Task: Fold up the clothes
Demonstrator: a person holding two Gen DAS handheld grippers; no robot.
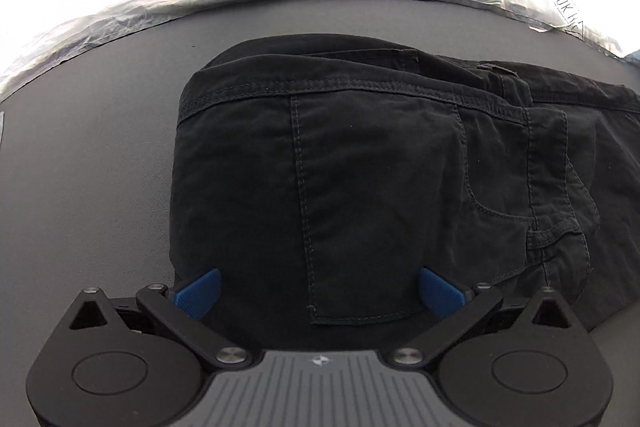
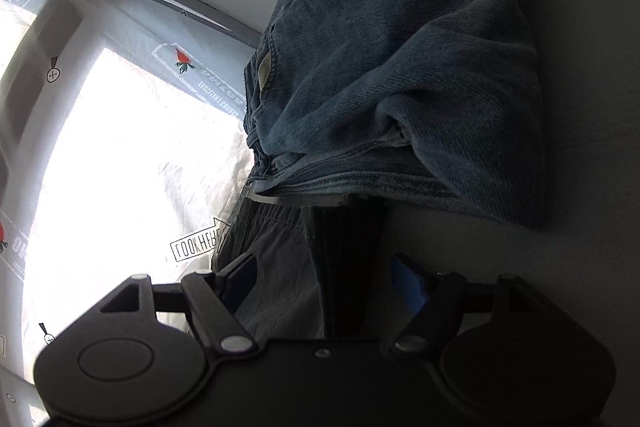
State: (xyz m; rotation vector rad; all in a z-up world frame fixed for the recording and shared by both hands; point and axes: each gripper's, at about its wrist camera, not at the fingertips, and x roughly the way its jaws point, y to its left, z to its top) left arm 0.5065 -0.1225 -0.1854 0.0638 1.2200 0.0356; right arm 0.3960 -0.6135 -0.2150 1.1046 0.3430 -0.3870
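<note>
Black trousers (image 1: 360, 187) are seen folded on a dark table (image 1: 80, 147), directly below the left gripper (image 1: 318, 289); its jaws are held wide, nothing between the pads. Right gripper (image 2: 324, 287): jaws spread, nothing clamped, above a dark garment (image 2: 280, 267). Folded jeans (image 2: 400, 67) lie stacked on that garment. No containers can be made out

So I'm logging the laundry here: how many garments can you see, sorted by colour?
Black: 1, folded black trousers
Blue: 1, blue denim jeans
Dark grey: 1, dark grey garment with elastic waistband, under the jeans
Total: 3
</note>
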